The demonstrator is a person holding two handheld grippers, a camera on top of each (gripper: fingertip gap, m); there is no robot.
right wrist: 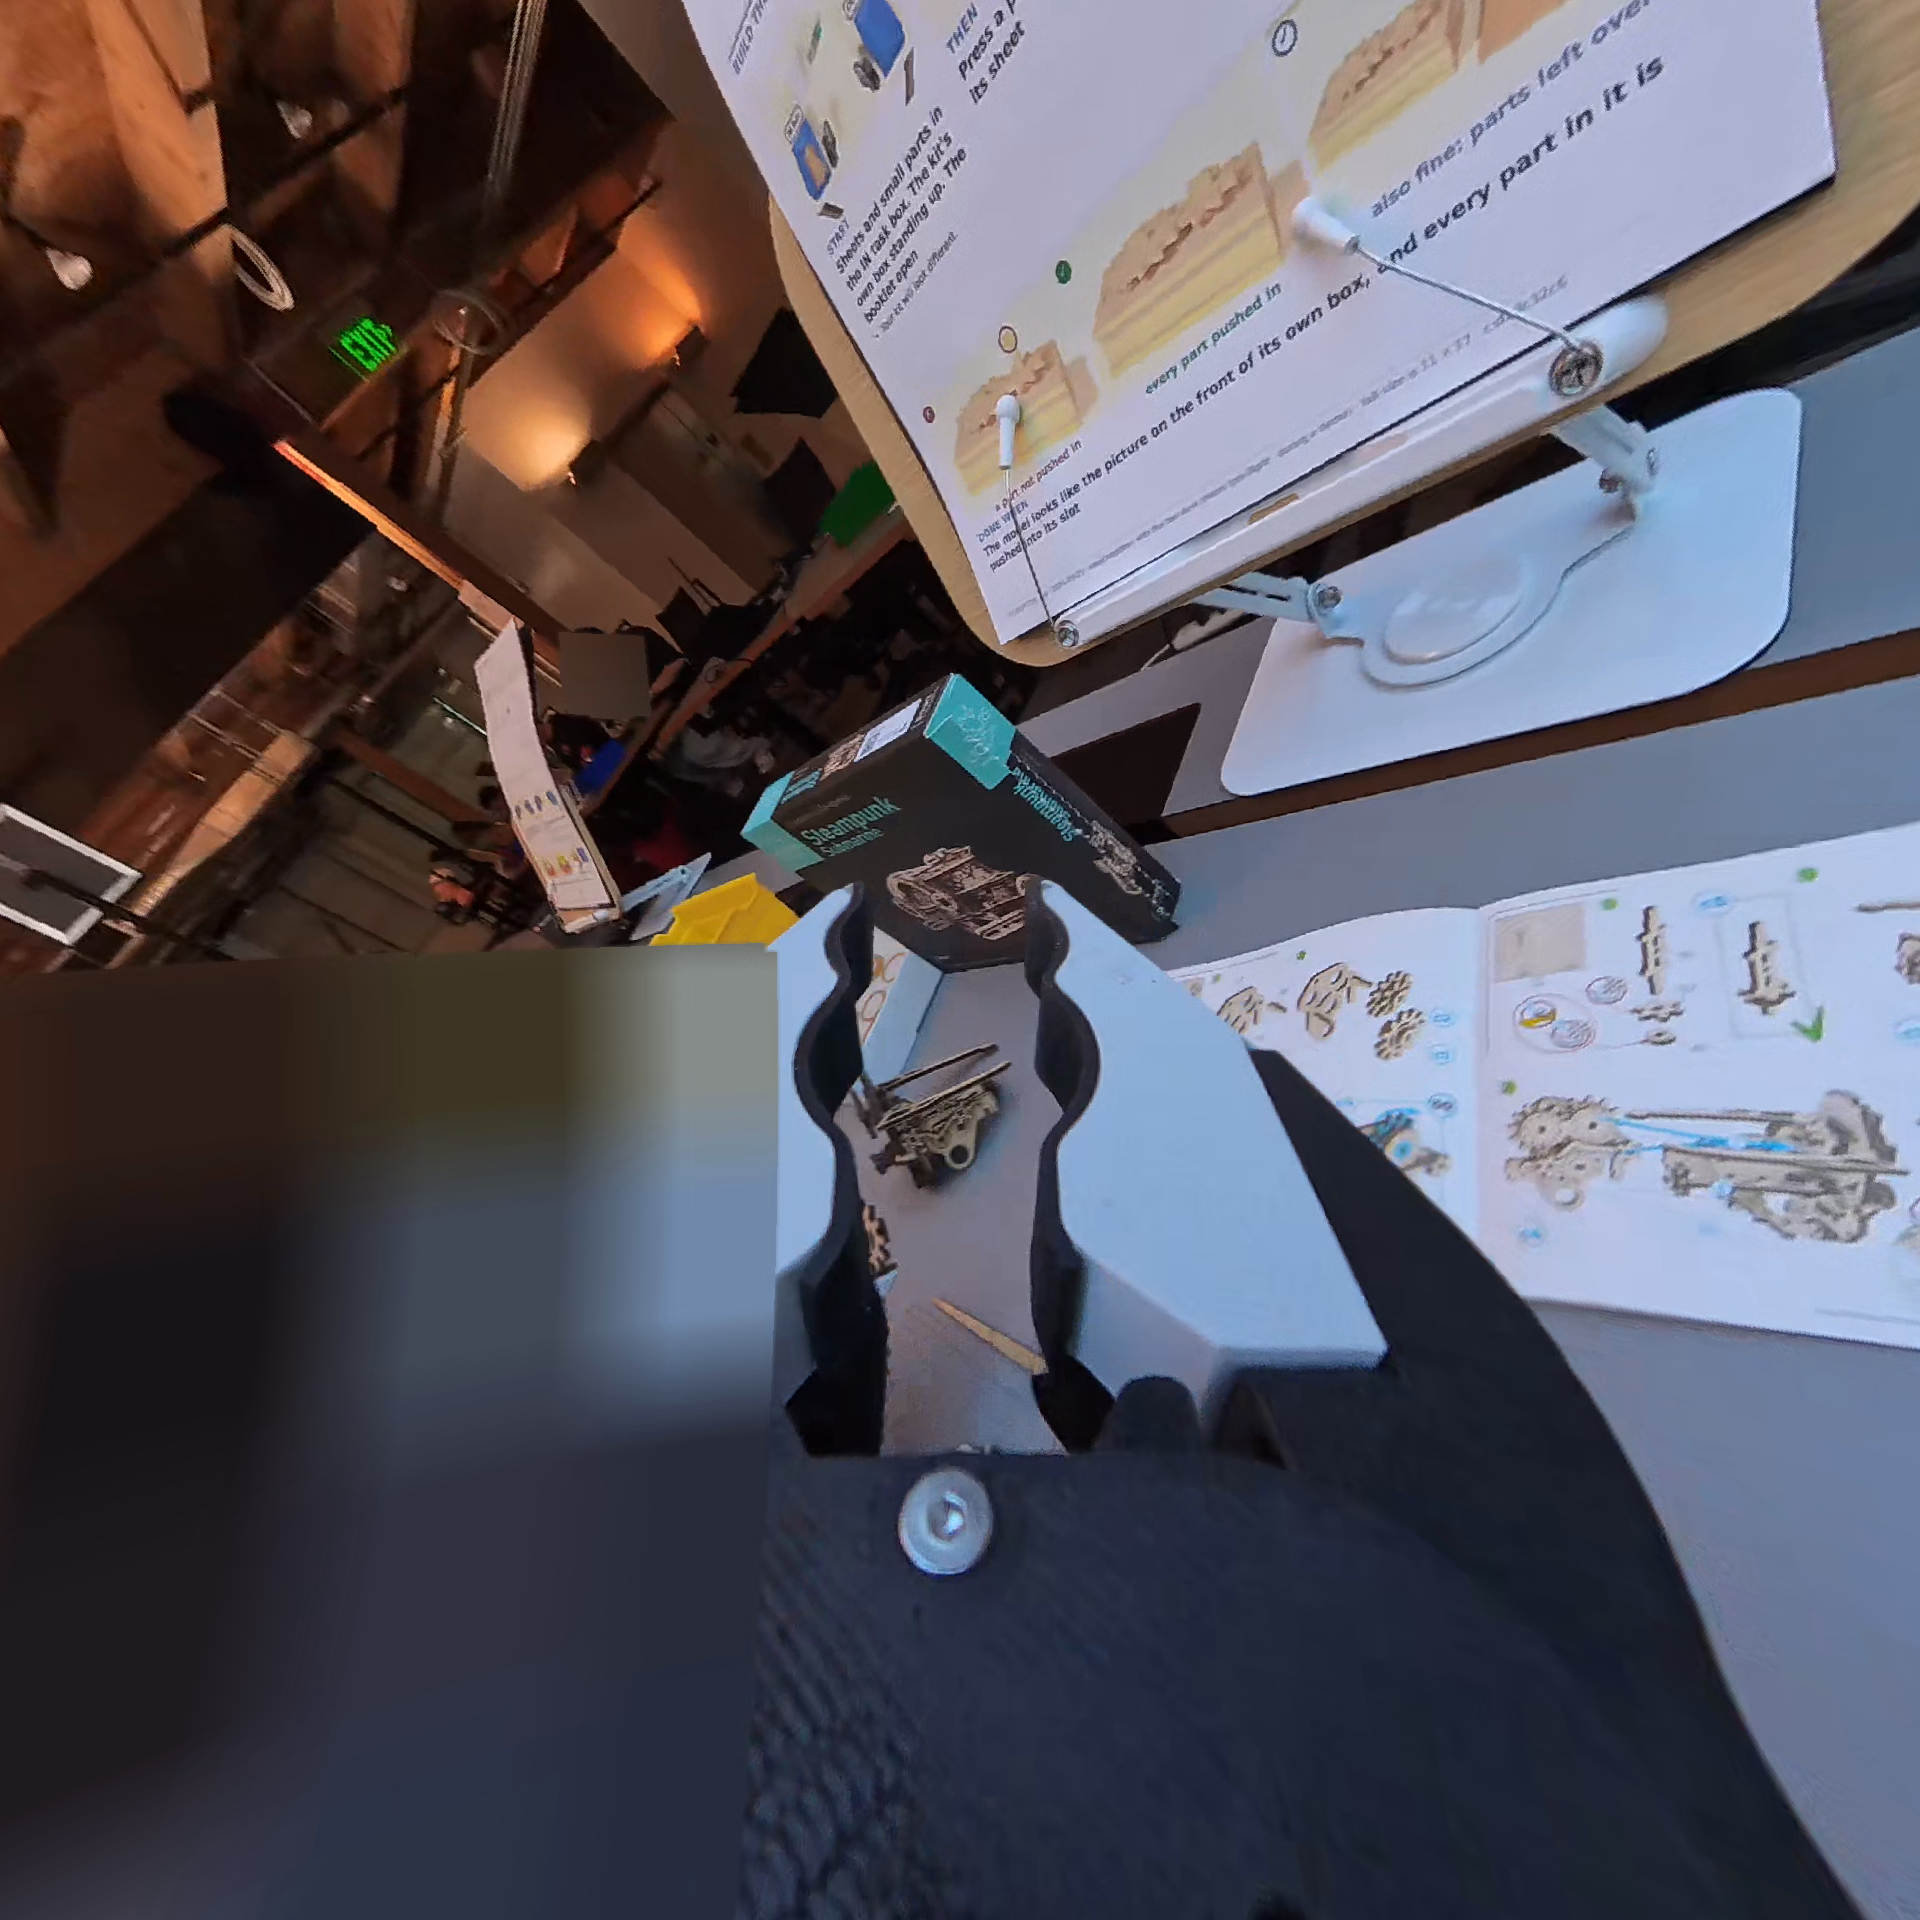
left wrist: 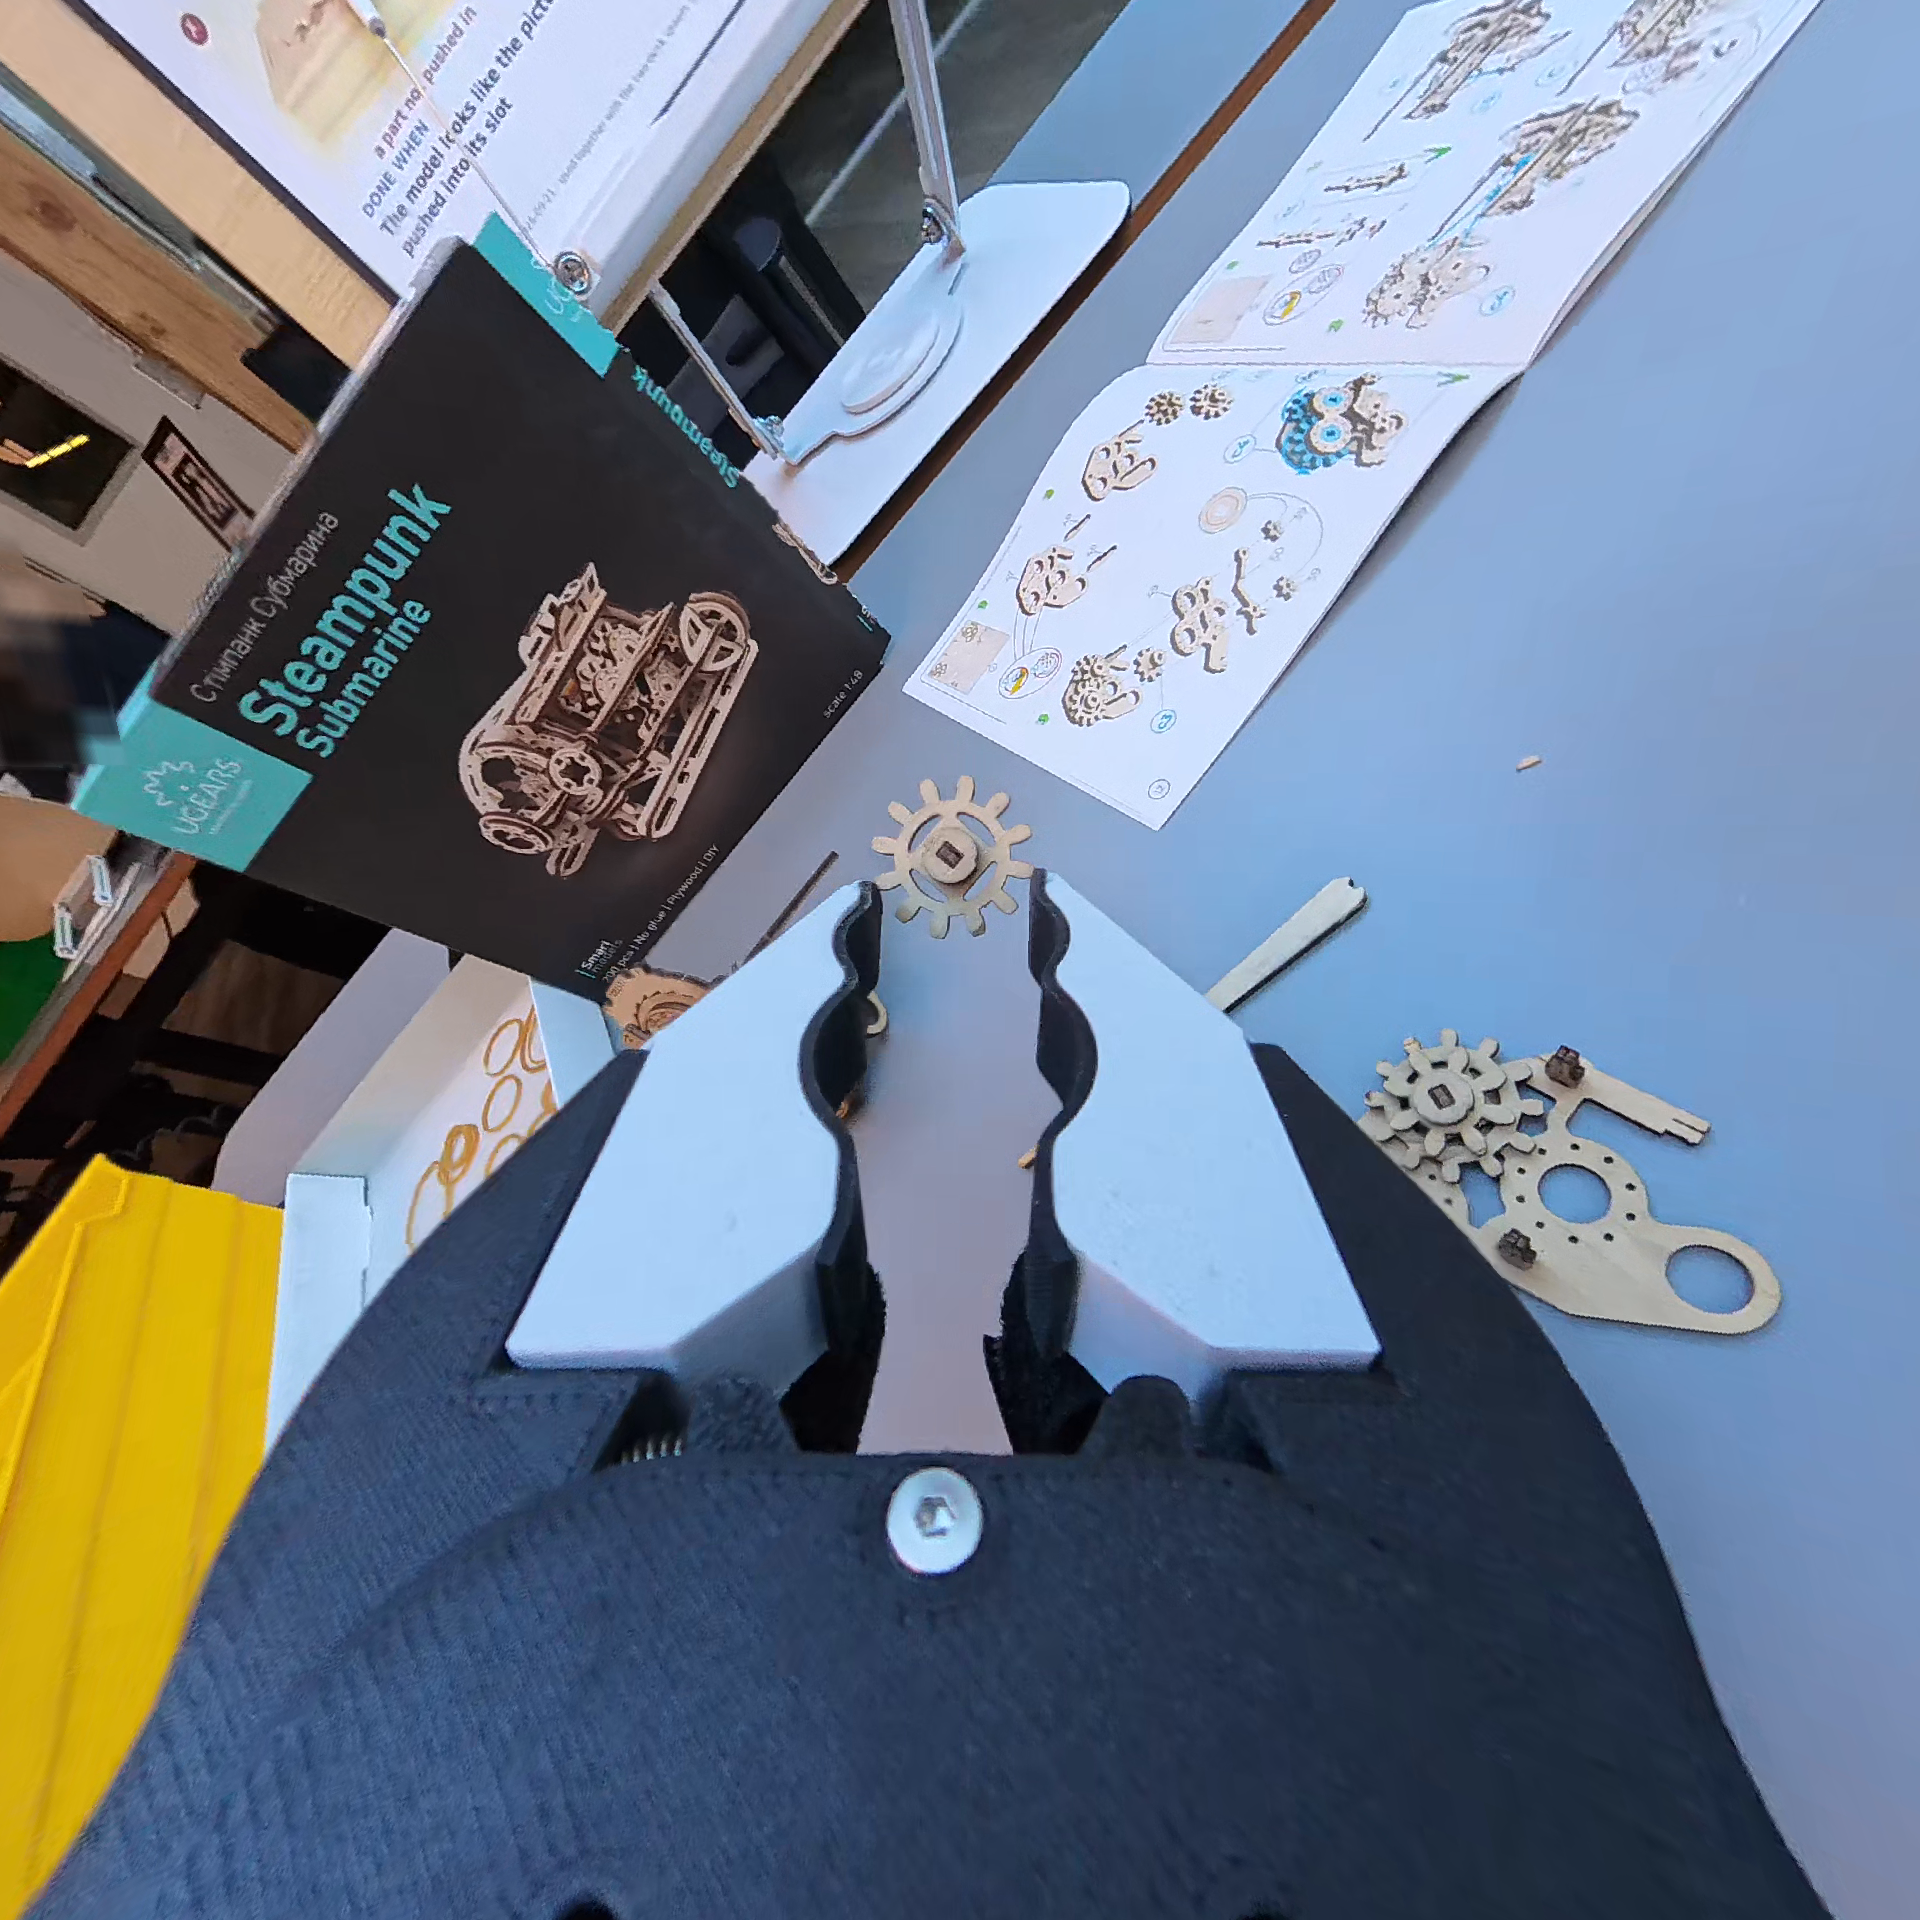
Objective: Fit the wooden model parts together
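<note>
While both jaws gape empty, a lettered black kit box (left wrist: 488, 634) stands behind a wooden gear (left wrist: 951, 854).

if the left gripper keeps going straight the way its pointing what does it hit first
Most likely the loose wooden gear, lying on the grey table just beyond the open left gripper and roughly centred between its fingertips. The kit box stands off to the left of that line. Height above the table is unclear.

Left gripper (left wrist: 954, 896) jaws apart, wooden gear (left wrist: 951, 854) at tips, grey table (left wrist: 1662, 727)
</note>
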